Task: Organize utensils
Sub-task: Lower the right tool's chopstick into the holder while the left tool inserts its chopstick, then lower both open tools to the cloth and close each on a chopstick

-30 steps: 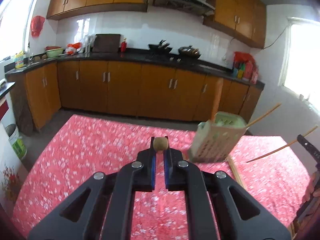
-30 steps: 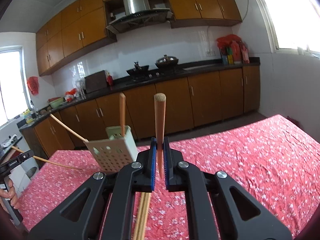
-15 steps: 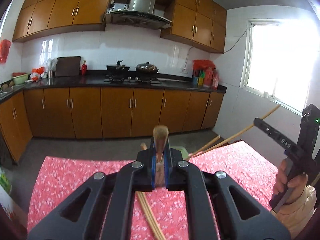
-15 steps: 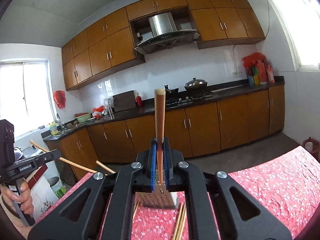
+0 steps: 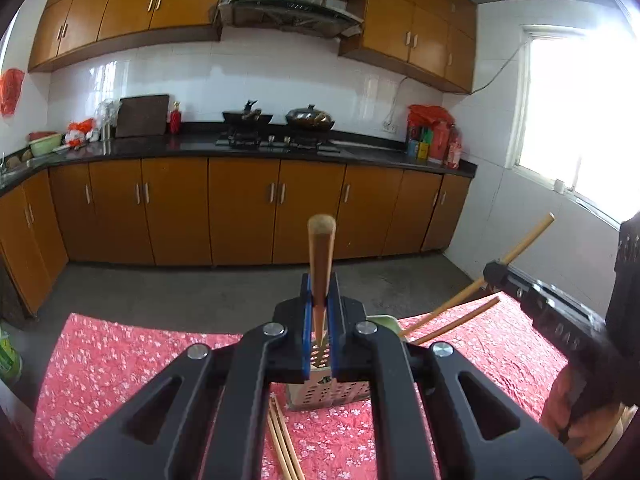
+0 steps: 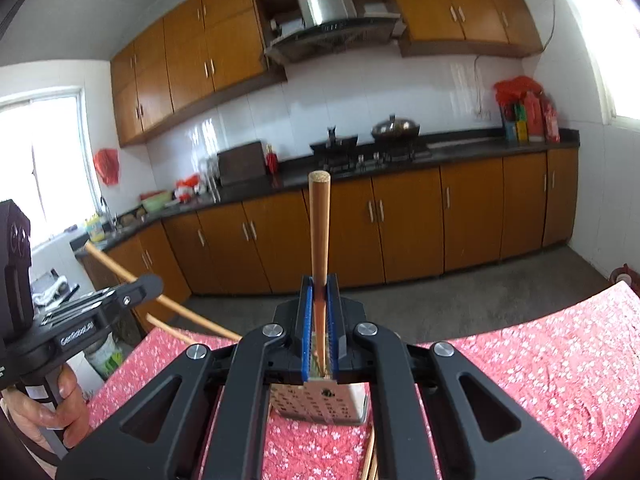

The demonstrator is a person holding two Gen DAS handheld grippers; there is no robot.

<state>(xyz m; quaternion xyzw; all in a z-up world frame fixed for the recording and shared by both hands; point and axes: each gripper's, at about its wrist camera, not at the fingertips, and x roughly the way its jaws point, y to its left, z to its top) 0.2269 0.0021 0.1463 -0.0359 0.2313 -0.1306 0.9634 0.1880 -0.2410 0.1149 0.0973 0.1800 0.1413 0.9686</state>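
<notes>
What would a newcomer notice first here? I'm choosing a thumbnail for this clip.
Each hand-held gripper clamps a wooden chopstick that sticks up in the middle of its own view: the left hand-held gripper with its chopstick, the right hand-held gripper with its chopstick. Just beyond them a perforated utensil holder stands on the red flowered tablecloth, with loose chopsticks lying beside it.

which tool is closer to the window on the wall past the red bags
Right. The right tool sits on the window side of the table, between the left tool and that wall; the left tool is farther from it.
</notes>
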